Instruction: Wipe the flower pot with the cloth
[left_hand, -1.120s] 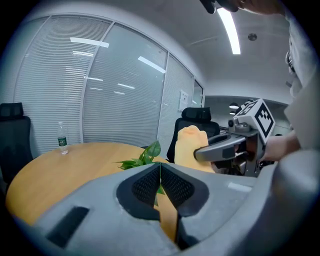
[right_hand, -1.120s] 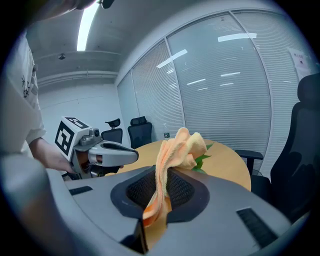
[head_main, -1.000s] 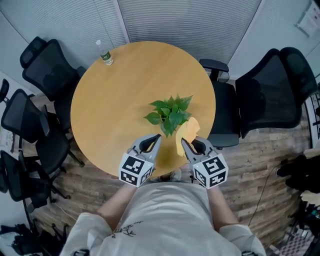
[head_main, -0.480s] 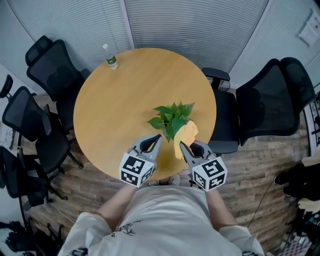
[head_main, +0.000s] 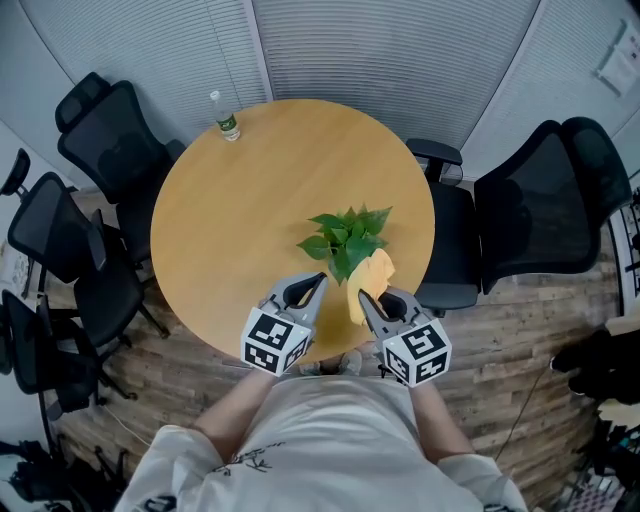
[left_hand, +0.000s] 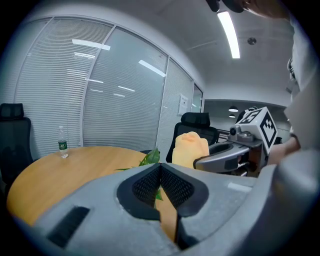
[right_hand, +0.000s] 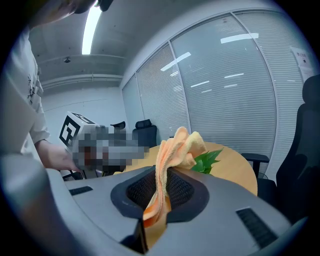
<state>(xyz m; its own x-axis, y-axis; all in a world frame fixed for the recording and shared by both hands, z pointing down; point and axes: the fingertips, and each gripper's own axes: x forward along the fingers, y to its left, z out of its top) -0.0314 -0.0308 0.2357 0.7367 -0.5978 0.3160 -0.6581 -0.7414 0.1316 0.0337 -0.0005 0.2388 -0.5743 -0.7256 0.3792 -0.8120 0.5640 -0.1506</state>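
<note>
**Cloth in hand, wiping not yet begun**

The right hand-held gripper (right_hand: 160, 187) is clamped on the orange cloth (right_hand: 175, 150). One end is pinched between its jaws and the rest stands up in a loose bunch above them. The left hand-held gripper (left_hand: 160, 167) has its jaws pressed together with nothing between them.

In the head view both sit at the near edge of the round wooden worktop (head_main: 240, 190), and the cloth is just beside the leaves of the plant (head_main: 345, 235). The flower pot itself is hidden under that foliage, so I cannot tell whether the cloth touches it; it looks to be short of contact.

This reads as the approach step, with the cloth gripped and brought up to the plant. The next move calls for lowering the bunched cloth beneath the leaves to the pot's side and rubbing it around the wall. The empty left hand-held gripper could open and steady the pot. A water bottle (head_main: 224, 117) stands well apart at the far edge.
</note>
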